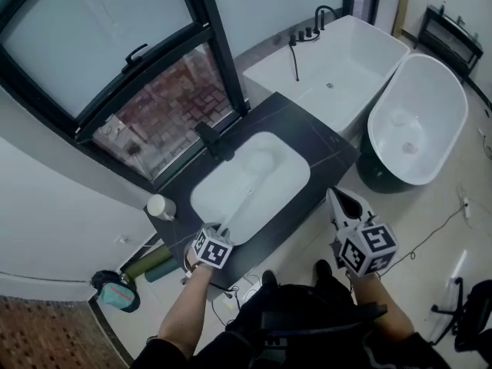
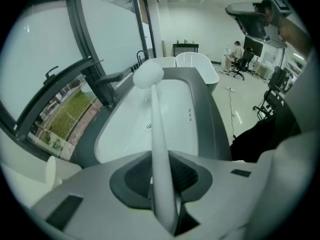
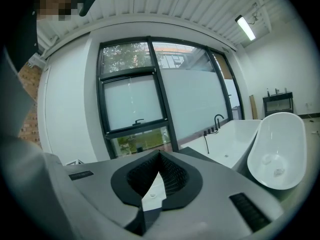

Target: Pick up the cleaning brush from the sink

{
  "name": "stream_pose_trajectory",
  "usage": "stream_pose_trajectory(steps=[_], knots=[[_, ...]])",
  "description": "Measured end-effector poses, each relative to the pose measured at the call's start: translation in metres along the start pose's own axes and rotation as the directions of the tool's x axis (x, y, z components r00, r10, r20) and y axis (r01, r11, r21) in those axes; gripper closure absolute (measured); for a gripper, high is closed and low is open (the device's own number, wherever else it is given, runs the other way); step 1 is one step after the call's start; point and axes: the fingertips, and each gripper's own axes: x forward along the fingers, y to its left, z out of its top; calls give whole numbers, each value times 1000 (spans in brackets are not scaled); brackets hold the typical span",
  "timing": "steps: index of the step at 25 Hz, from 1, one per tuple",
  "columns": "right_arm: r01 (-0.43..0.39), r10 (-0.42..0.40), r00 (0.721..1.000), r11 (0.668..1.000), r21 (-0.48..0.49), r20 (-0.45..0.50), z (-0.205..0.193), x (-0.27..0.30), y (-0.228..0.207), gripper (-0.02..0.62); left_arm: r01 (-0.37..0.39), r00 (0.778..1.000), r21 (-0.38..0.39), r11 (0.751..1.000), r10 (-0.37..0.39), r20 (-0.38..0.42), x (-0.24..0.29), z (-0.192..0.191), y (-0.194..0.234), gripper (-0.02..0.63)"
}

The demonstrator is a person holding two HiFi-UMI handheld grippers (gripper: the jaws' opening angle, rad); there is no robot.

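My left gripper (image 1: 221, 229) is shut on the handle of the white cleaning brush (image 1: 244, 198), at the near left corner of the white sink (image 1: 288, 167). The brush slants up and away over the basin. In the left gripper view the handle (image 2: 159, 149) runs between the dark pads (image 2: 186, 176) to a round white head (image 2: 148, 75), raised above the sink (image 2: 125, 134). My right gripper (image 1: 347, 204) hovers off the counter's near right edge, shut with nothing in it. The right gripper view shows its pads (image 3: 172, 176) meeting at the tips, pointing at the window.
A black faucet (image 1: 211, 141) stands at the sink's far side on the dark counter (image 1: 327, 148). A white cup (image 1: 160, 206) sits on the counter's left end. Two white bathtubs (image 1: 346, 75) (image 1: 419, 118) stand to the right. Cables lie on the floor.
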Motion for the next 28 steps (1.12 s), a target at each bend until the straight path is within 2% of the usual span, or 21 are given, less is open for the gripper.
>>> stream_pose_trajectory(steps=[3,6,10,13,16,19,23,25,28], knots=[[-55,55,998,998,7,14,11,-17,-28,621,-52,998,-14,999,52,22,-34,21,-36,529],[-112,113,993,993,-28,30,29,-40,-68,621,-99,993,-112,989,106,59,-64,55,-83,529],[-233,233,972,967,-105,-12,49,-71,-112,621,-152,975,-264,952,189,119,-105,101,-146,529],[-281,281,960,958,-59,-17,64,-86,-132,621,-139,955,-363,921,221,196,-131,127,-185,529],[-323,325,946,944,-70,7,76,-103,-128,621,-166,942,-400,901,266,207,-160,123,-221,529],[-356,356,934,931,-77,-12,74,-120,-110,621,-223,932,-417,881,318,174,-184,100,-248,529],[-398,397,917,912,-96,-32,61,-152,-72,623,-257,925,-413,874,347,159,-203,67,-282,528],[-424,420,906,898,-120,-55,46,-170,-74,621,-253,917,-429,867,357,179,-204,67,-312,529],[-467,458,883,880,-92,-99,22,-199,-101,621,-263,915,-450,854,368,165,-207,75,-372,529]])
